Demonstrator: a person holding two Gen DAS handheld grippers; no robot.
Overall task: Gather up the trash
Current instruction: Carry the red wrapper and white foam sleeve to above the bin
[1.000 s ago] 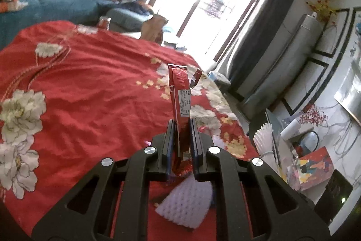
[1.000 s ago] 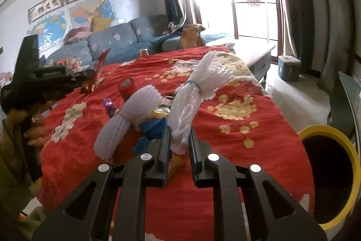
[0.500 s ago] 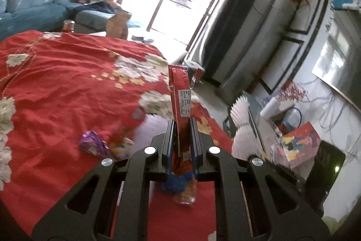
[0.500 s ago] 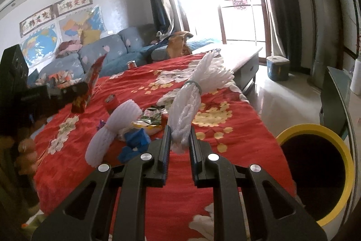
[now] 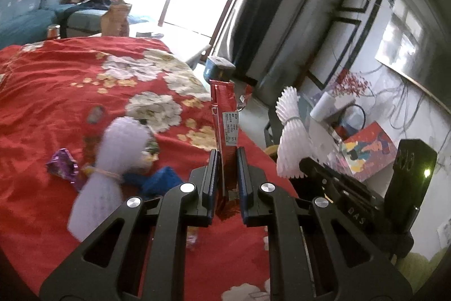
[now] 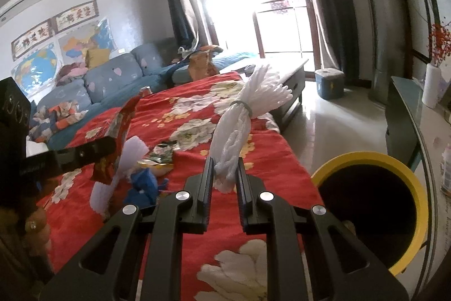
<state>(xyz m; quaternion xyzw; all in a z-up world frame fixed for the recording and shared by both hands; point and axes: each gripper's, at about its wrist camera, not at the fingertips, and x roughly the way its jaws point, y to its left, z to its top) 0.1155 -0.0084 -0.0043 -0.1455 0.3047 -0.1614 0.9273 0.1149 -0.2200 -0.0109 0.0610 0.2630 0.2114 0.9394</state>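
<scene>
My left gripper [image 5: 227,160] is shut on a red snack wrapper [image 5: 225,114] that stands upright above the red floral tablecloth [image 5: 56,92]. My right gripper [image 6: 224,168] is shut on a white foam net bundle [image 6: 239,126], held above the table's right side, left of the yellow-rimmed bin [image 6: 372,205]. The left gripper with the red wrapper [image 6: 118,137] shows at the left of the right wrist view. The foam net [image 5: 290,137] and right gripper show at the right of the left wrist view.
On the cloth lie another white foam net [image 5: 112,160], a purple wrapper [image 5: 63,167], a blue crumpled piece [image 5: 160,182] and foil wrappers [image 6: 160,157]. A blue sofa [image 6: 112,81] stands behind, a glass side table [image 6: 408,109] to the right.
Both grippers have swung right toward the bin side, each keeping its hold. The bin looms larger in the right wrist view, and the right gripper has come into the left wrist view.
</scene>
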